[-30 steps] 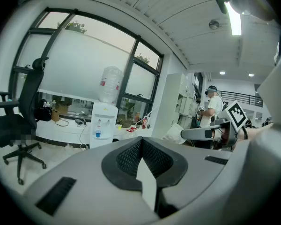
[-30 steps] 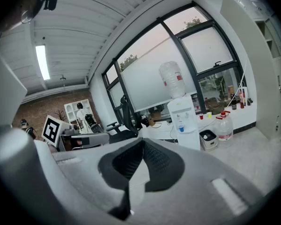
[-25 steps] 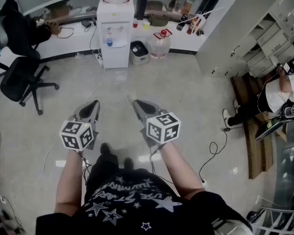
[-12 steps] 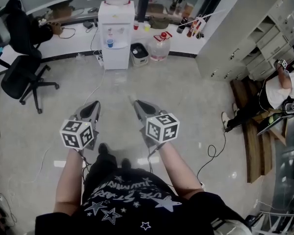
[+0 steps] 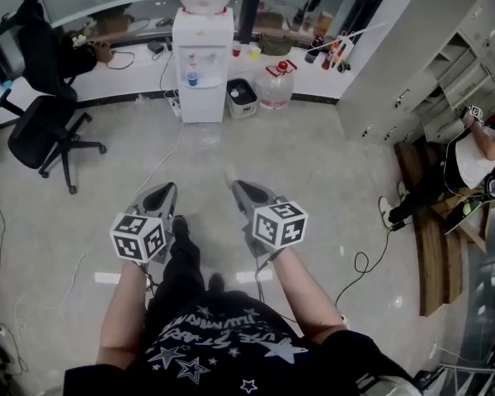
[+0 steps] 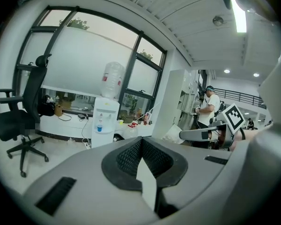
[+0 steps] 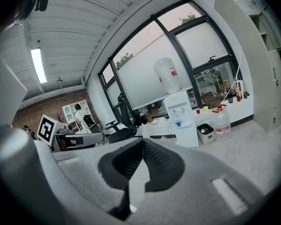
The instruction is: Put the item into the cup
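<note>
I stand on a grey floor and hold both grippers out over it at waist height. My left gripper (image 5: 166, 190) is shut with nothing in it, and its jaws meet at the tips in the left gripper view (image 6: 141, 139). My right gripper (image 5: 238, 187) is also shut and holds nothing (image 7: 143, 141). A white water dispenser (image 5: 201, 64) stands ahead by the window wall, with a small blue cup (image 5: 192, 78) in its tray. A red cup (image 5: 237, 50) and a yellow cup (image 5: 254, 52) stand on the white ledge behind it. I see no item held.
A black office chair (image 5: 43, 130) stands at the left. A clear water jug (image 5: 276, 85) and a small bin (image 5: 242, 97) sit right of the dispenser. White cabinets (image 5: 412, 81) line the right side, where a person (image 5: 470, 159) sits. Cables (image 5: 363, 262) lie on the floor.
The view has shifted slightly and both grippers sit a little lower in the frame. One of my feet has stepped forward between them. Both grippers stay shut.
</note>
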`<state>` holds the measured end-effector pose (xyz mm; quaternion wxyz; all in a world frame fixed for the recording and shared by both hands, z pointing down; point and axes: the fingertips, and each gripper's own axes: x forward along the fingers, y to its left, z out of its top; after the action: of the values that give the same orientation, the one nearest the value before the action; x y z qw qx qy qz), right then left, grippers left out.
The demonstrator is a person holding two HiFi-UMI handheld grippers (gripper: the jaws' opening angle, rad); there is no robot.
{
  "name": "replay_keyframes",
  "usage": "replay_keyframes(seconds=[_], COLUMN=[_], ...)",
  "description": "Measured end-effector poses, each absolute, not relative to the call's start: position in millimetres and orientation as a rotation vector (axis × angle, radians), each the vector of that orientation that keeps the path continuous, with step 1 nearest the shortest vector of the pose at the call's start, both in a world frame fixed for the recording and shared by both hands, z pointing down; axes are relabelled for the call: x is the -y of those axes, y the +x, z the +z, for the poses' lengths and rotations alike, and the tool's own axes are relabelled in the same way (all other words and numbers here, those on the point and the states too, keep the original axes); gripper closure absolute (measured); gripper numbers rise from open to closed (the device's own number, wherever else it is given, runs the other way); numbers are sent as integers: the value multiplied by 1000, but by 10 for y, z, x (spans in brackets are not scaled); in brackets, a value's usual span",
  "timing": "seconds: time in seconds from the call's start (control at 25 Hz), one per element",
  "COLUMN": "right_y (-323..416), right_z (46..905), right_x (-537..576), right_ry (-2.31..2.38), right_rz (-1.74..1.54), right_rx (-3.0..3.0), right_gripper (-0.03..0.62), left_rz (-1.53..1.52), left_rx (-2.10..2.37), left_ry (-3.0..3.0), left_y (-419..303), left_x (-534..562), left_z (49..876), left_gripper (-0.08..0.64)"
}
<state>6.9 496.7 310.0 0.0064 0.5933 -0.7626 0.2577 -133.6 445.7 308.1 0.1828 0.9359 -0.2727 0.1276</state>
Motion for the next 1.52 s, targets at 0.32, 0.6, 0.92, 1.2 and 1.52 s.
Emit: replay_keyframes(seconds=[0.32, 0.6, 0.92, 1.2, 1.52], right_y=[229, 324, 551, 550, 573], right_z=[3304, 3459, 3553, 3466, 3456], right_x=[-4644, -4064, -3132, -2452, -1788], right_ry=[1877, 1857, 1895, 1928, 1975], right_rz=[856, 880, 927, 947, 936], right_rx=[2334, 2302, 2261, 2228, 2160], right_gripper=[591, 591, 591, 591, 591], left_rz=[341, 343, 376, 376, 373], left_rx=[800, 750, 693, 654, 585], left_ry=[2580, 2562, 2571, 2549, 2556], left_y=[-1325, -1175, -949, -962, -927], left_x=[-3938, -3313, -2428, -1737, -1038], left_z=[3307, 3450, 3549, 3540, 3549], left_gripper=[554, 554, 554, 554, 554])
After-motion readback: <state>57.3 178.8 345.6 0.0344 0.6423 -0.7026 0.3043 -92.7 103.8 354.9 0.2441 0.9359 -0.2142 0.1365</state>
